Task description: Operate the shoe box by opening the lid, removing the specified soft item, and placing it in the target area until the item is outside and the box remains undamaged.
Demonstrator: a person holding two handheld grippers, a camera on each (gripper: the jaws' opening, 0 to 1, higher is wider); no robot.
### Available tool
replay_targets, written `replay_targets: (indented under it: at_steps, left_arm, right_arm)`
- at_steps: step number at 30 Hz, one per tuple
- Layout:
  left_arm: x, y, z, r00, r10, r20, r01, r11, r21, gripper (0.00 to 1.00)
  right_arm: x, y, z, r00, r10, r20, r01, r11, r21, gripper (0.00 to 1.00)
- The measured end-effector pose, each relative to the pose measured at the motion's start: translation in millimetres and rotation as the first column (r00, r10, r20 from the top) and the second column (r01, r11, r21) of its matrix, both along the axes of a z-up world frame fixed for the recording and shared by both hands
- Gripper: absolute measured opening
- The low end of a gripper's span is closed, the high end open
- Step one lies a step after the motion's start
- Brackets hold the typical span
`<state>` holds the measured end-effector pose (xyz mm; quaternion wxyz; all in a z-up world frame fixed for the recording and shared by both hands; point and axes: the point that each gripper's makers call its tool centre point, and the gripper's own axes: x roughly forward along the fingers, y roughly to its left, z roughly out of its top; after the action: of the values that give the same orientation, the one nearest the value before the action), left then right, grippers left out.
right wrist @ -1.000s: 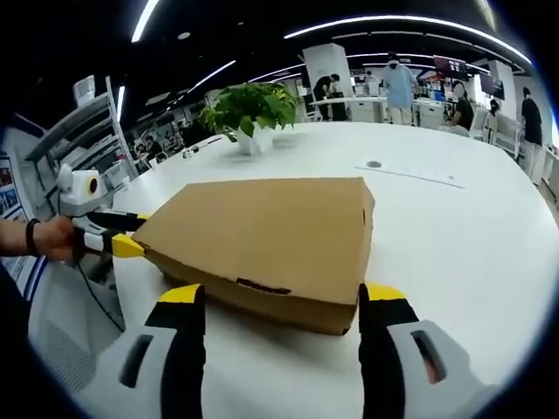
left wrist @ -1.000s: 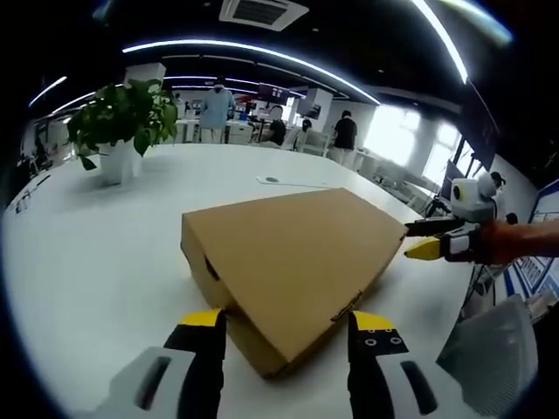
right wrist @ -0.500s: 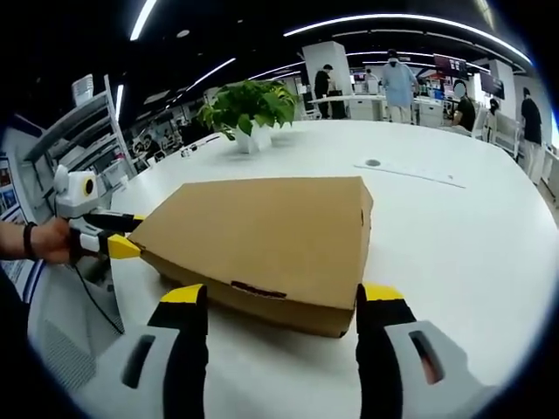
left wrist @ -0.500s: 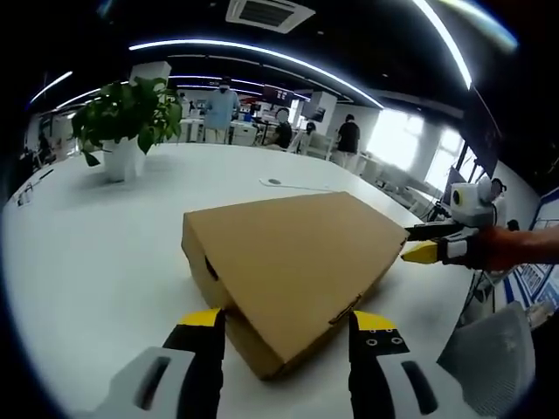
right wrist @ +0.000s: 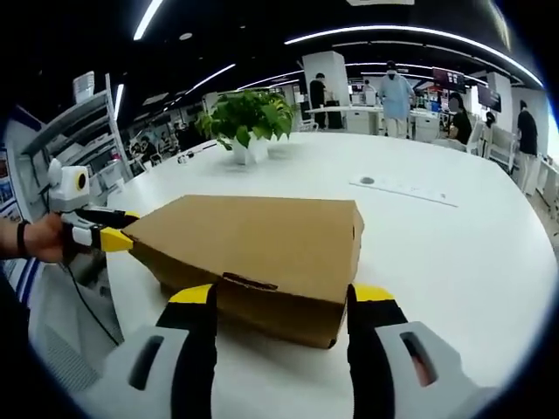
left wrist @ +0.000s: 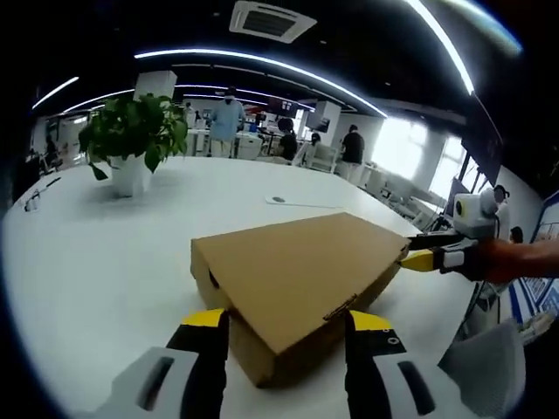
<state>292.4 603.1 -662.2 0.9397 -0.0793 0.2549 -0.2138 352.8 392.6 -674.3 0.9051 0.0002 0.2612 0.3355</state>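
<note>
Box point(left wrist: 301, 279), brown cardboard with its lid down, lies on the white table point(left wrist: 96, 253), which also carries a potted plant point(left wrist: 131, 140) well apart. Both claws are spread wide at opposite ends, probably lining up to lift the lid without crushing it. The left gripper point(left wrist: 281, 325) straddles one corner; the right gripper point(right wrist: 278, 299) brackets the front edge by the lid tab point(right wrist: 247, 281). Neither grips anything.
</note>
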Motion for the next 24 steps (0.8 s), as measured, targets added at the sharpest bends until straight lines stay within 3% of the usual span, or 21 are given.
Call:
replay_targets:
  at_steps: [13,21,24]
  left_arm:
    - [15.5,3.8,40.5,0.997,0.000,0.079,0.003,0.999,-0.043,0.55]
    - [26.2,6.4,55.5,0.994,0.000,0.113,0.005,0.999,-0.044,0.57]
    - [29.8,8.3,58.6,0.992,0.000,0.130,0.002,1.000,-0.015,0.54]
  right_arm:
    - [28.1,7.2,60.9,0.995,-0.059,0.078,0.047,0.988,0.144,0.56]
    - [43.0,11.0,78.0,0.993,-0.075,0.091,0.058,0.982,0.180,0.56]
    - [49.5,12.7,83.8,0.992,-0.084,0.094,0.065,0.979,0.195,0.56]
